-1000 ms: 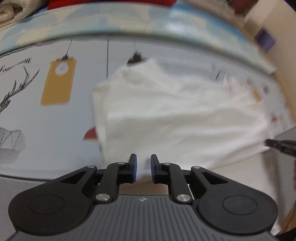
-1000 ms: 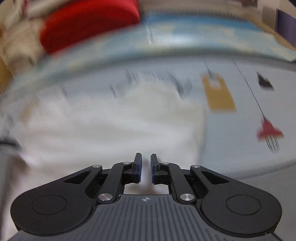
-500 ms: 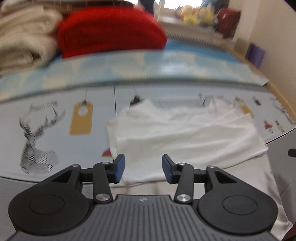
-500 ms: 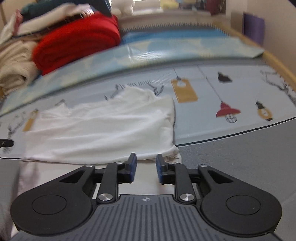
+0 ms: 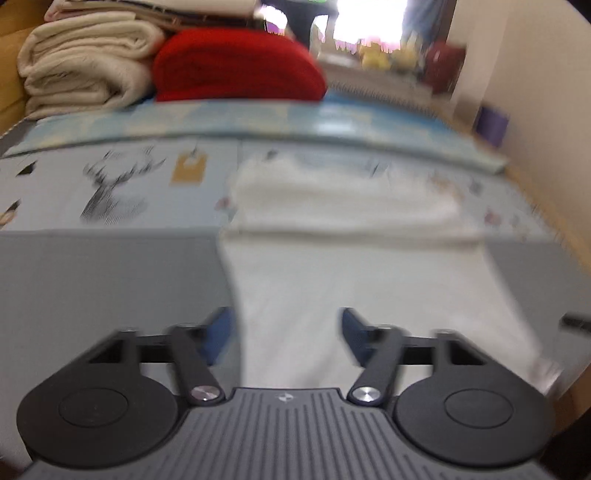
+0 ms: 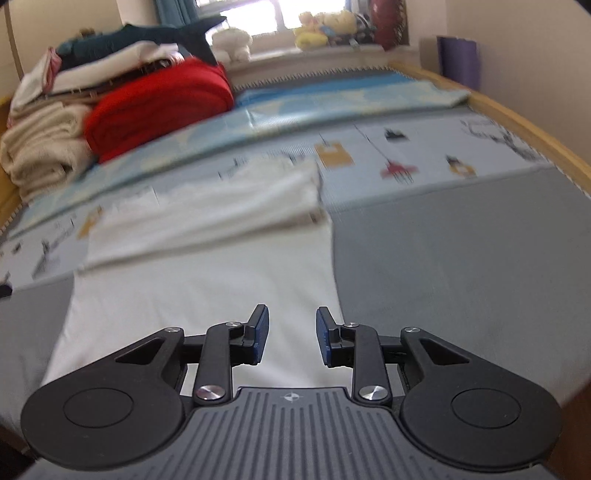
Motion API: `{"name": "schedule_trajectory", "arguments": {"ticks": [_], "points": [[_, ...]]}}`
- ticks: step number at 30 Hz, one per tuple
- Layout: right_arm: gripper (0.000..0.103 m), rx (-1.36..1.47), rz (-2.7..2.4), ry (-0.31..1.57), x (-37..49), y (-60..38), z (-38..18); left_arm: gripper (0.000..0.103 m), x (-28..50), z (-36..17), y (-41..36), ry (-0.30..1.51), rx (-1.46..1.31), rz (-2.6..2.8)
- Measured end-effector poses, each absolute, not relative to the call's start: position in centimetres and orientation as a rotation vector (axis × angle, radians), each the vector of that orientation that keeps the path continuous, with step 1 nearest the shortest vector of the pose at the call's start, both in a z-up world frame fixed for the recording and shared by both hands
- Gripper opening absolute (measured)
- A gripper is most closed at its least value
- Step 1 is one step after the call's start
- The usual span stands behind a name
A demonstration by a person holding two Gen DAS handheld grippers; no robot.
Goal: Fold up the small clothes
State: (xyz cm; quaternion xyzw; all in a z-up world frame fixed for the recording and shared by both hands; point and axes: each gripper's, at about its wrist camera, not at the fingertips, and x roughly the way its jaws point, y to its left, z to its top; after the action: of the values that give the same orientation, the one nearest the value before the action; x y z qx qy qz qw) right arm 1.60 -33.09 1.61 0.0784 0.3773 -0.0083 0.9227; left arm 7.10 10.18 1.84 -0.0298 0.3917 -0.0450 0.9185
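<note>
White garment (image 5: pixel 354 266) lies half-folded below your down-tilted grippers: left gripper (image 5: pixel 286 334) closing on nothing, right gripper (image 6: pixel 291 334) opening, empty.

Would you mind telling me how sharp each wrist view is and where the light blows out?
Left wrist view: motion blur smears the white garment, the printed mat and even the left gripper; the window is blown out to white. Right wrist view: the right gripper is crisp, the red blanket and mat prints are softly blurred, the window is bright, and fisheye curves the bed's wooden edge.
</note>
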Motion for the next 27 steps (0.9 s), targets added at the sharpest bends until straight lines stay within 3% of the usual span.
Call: {"name": "schedule_trajectory", "arguments": {"ticks": [2, 5, 10, 14, 17, 20, 23, 27], "points": [[0.029, 0.119, -0.034, 0.792, 0.2, -33.0, 0.6, 0.001, 6.4, 0.4, 10.5, 0.882, -0.009, -0.072], [0.029, 0.05, -0.042, 0.783, -0.8, -32.6, 0.2, 0.001, 6.1, 1.0, 11.7, 0.94, -0.05, -0.044], [0.029, 0.139, -0.076, 0.843, -1.1, -34.3, -0.7, 0.002, 5.1, 0.0, 14.2, 0.966, -0.183, -0.068], [0.03, 0.194, -0.081, 0.904, -0.7, -34.9, -2.0, 0.004, 6.1, -3.6, 16.1, 1.142, -0.308, 0.017], [0.03, 0.206, -0.122, 0.957, -0.1, -35.4, -3.2, 0.015, 6.3, -4.3, 16.9, 1.168, -0.387, -0.001], [0.03, 0.216, -0.176, 1.018, 0.5, -36.0, -4.5, 0.017, 5.9, -4.8, 16.9, 1.201, -0.396, -0.002], [0.03, 0.227, -0.19, 1.07, 0.8, -36.2, -5.5, 0.026, 5.9, -4.8, 16.6, 1.204, -0.375, -0.016], [0.031, 0.194, -0.176, 1.108, 1.0, -35.6, -6.2, 0.026, 5.8, -5.5, 15.5, 1.238, -0.331, -0.039]]}}
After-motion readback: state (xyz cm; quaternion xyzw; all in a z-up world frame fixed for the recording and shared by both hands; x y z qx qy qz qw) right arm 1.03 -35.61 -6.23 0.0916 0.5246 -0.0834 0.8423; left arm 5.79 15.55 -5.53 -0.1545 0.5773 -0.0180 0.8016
